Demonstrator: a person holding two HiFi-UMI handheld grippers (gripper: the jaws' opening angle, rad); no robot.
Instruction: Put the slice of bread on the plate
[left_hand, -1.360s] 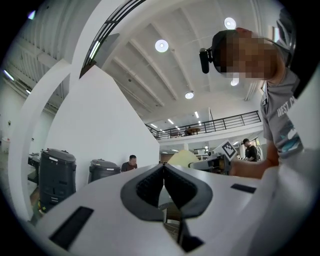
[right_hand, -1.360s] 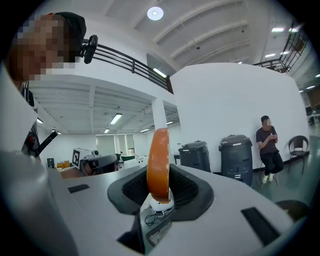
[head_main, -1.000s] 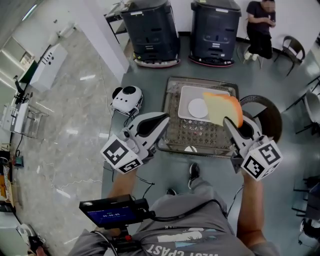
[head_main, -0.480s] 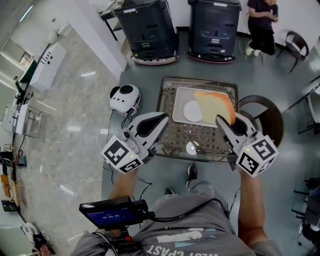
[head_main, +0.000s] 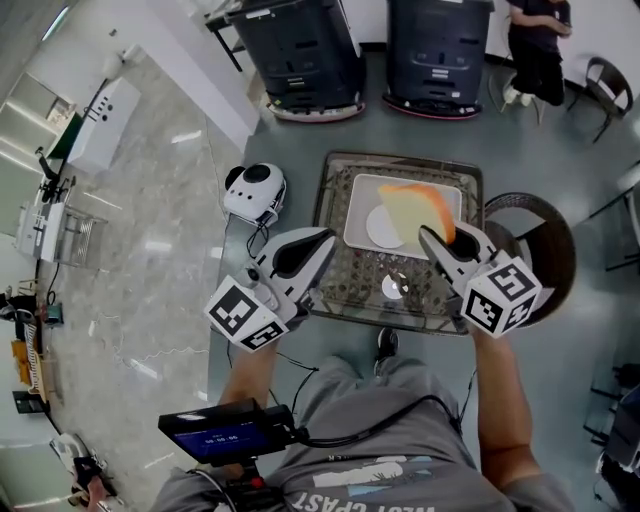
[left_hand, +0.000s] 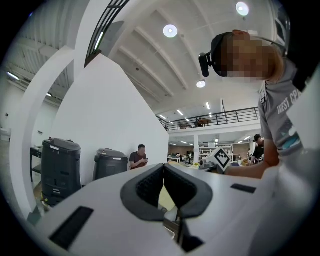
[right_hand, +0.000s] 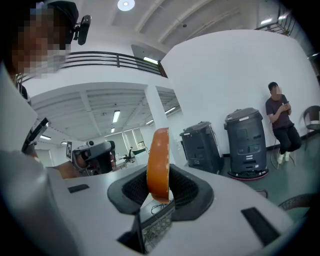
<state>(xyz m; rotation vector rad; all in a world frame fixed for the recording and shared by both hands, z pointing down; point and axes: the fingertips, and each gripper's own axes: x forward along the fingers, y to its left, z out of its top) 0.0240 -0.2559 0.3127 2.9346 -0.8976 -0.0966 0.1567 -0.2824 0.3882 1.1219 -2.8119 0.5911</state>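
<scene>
Looking down in the head view: finds the right gripper pinching the slice of bread by its near edge, broad face up, the rest reaching past the fingertips over the white rectangular plate. Against a second ago, shows the slice moved off the plate's right rim toward its middle, its left edge now lapping over the round white disc that lies on the plate just left of the fingertips. Reads as the carry nearly done and the set-down begun, with no release yet; cannot tell whether the underside already touches. Shows the left gripper parked as before over the near left corner of the perforated metal table, well left of the bread and taking no part. Turning to the left gripper view: shows the left gripper with fingertips pressed together and nothing caught between the pads; only a pale sliver glimpsed through the slit behind the tips. Turning to the right gripper view: shows the right gripper clamped on the slice of bread, seen edge-on, orange crust squeezed between both pads and standing well beyond the tips. Leaves, by judgement, little but to lower until the slice rests on the plate, then spread the fingers and back straight out, taking care that the soft slice neither sticks to a pad nor drags off the rim.
</scene>
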